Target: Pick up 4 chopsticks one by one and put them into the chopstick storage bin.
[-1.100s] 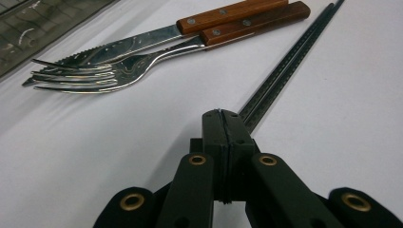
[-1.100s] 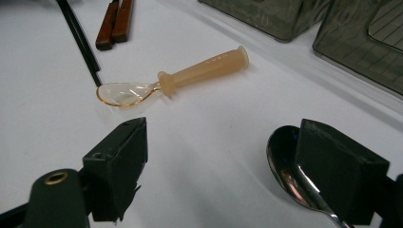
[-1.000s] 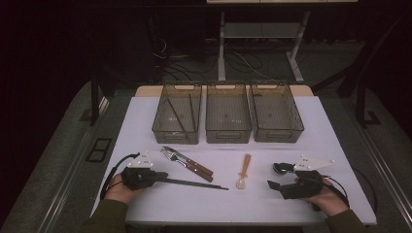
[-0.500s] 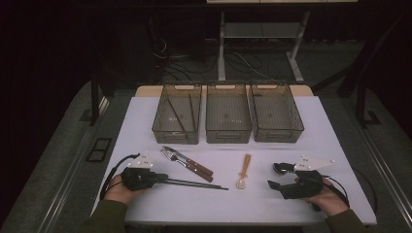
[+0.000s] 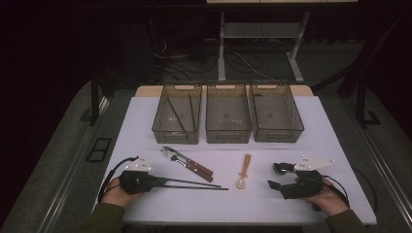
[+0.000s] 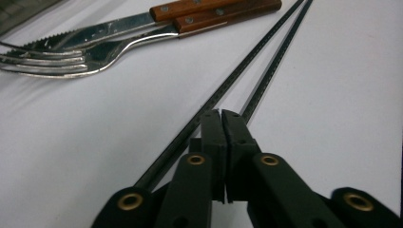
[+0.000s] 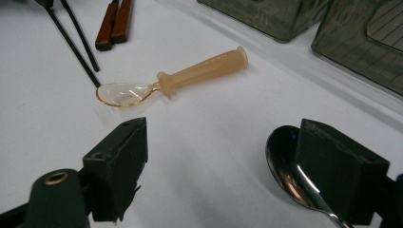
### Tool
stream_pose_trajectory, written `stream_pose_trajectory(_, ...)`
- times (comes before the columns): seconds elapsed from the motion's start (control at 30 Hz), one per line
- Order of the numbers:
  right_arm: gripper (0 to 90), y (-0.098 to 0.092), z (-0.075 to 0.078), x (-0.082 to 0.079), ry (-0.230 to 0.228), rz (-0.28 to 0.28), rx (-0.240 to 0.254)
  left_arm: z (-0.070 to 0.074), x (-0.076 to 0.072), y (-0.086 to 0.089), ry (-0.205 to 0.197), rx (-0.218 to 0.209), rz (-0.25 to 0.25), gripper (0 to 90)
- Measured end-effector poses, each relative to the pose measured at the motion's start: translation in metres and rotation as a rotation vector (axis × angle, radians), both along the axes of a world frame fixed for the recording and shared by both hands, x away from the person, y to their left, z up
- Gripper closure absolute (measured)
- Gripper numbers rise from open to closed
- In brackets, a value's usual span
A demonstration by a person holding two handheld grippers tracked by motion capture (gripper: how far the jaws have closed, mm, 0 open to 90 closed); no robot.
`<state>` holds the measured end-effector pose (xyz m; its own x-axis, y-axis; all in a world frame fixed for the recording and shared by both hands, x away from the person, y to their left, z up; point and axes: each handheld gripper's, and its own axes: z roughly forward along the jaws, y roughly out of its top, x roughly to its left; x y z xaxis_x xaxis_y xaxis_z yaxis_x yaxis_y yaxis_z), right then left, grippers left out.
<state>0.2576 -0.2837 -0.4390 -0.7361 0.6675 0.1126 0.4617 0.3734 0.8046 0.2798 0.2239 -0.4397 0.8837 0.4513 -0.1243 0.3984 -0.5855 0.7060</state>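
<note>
Black chopsticks (image 5: 192, 183) are lying across the white table (image 5: 145, 116) in front of the person — two thin rods running from the left gripper (image 5: 156, 181) out toward three o'clock, their far tips ending just short of the plastic spoon (image 5: 244, 171). In the left gripper view the tongs are sitting pressed together, pad against pad, with nothing between them; one chopstick (image 6: 209, 102) is passing along their outer left side, and the other (image 6: 273, 61) is running away from their tips toward one o'clock. Whether the jaws are touching the rods, I cannot tell. The person's left hand (image 5: 114, 191) is wrapping the gripper's body at about seven o'clock on the table.

At ten o'clock from the chopsticks' middle, a knife (image 5: 187, 158) and a fork (image 5: 180, 161) with wooden handles are lying side by side, touching.

Over at four o'clock the right gripper (image 5: 275, 176) is resting with its tongs spread wide. In the right gripper view a metal spoon (image 7: 285, 161) is lying just inside the right jaw — bowl partly behind the pad, not pinched. The plastic spoon (image 7: 180, 78) is lying farther off, at eleven o'clock from it.

Three clear bins (image 5: 228, 133) are standing in a row at twelve o'clock, the leftmost holding two dark sticks (image 5: 182, 114).
</note>
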Motion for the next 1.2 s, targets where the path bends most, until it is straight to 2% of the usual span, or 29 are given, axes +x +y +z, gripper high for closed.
stream_pose_trajectory(0.2,18.0,0.001,0.000,0.000,-0.001,0.001,-0.003,0.004,-0.002,-0.013,-0.037,-0.035,-0.067,74.8)
stream_pose_trajectory(0.43,18.0,0.001,0.000,0.000,-0.002,0.005,-0.002,0.005,-0.001,-0.037,-0.042,-0.048,-0.152,74.4)
stream_pose_trajectory(0.63,18.0,0.001,-0.001,0.000,0.001,0.006,-0.003,0.002,0.003,-0.058,-0.047,-0.013,-0.217,75.0)
stream_pose_trajectory(0.77,18.0,0.001,-0.001,0.000,0.001,0.008,-0.003,0.000,0.006,-0.068,-0.043,0.009,-0.235,76.2)
stream_pose_trajectory(0.97,18.0,0.001,-0.001,0.000,0.001,0.008,-0.004,-0.005,0.008,-0.072,-0.036,0.048,-0.248,79.1)
stream_pose_trajectory(1.2,18.0,0.001,-0.001,0.000,-0.003,0.008,-0.002,-0.005,0.007,-0.070,-0.033,0.051,-0.260,79.6)
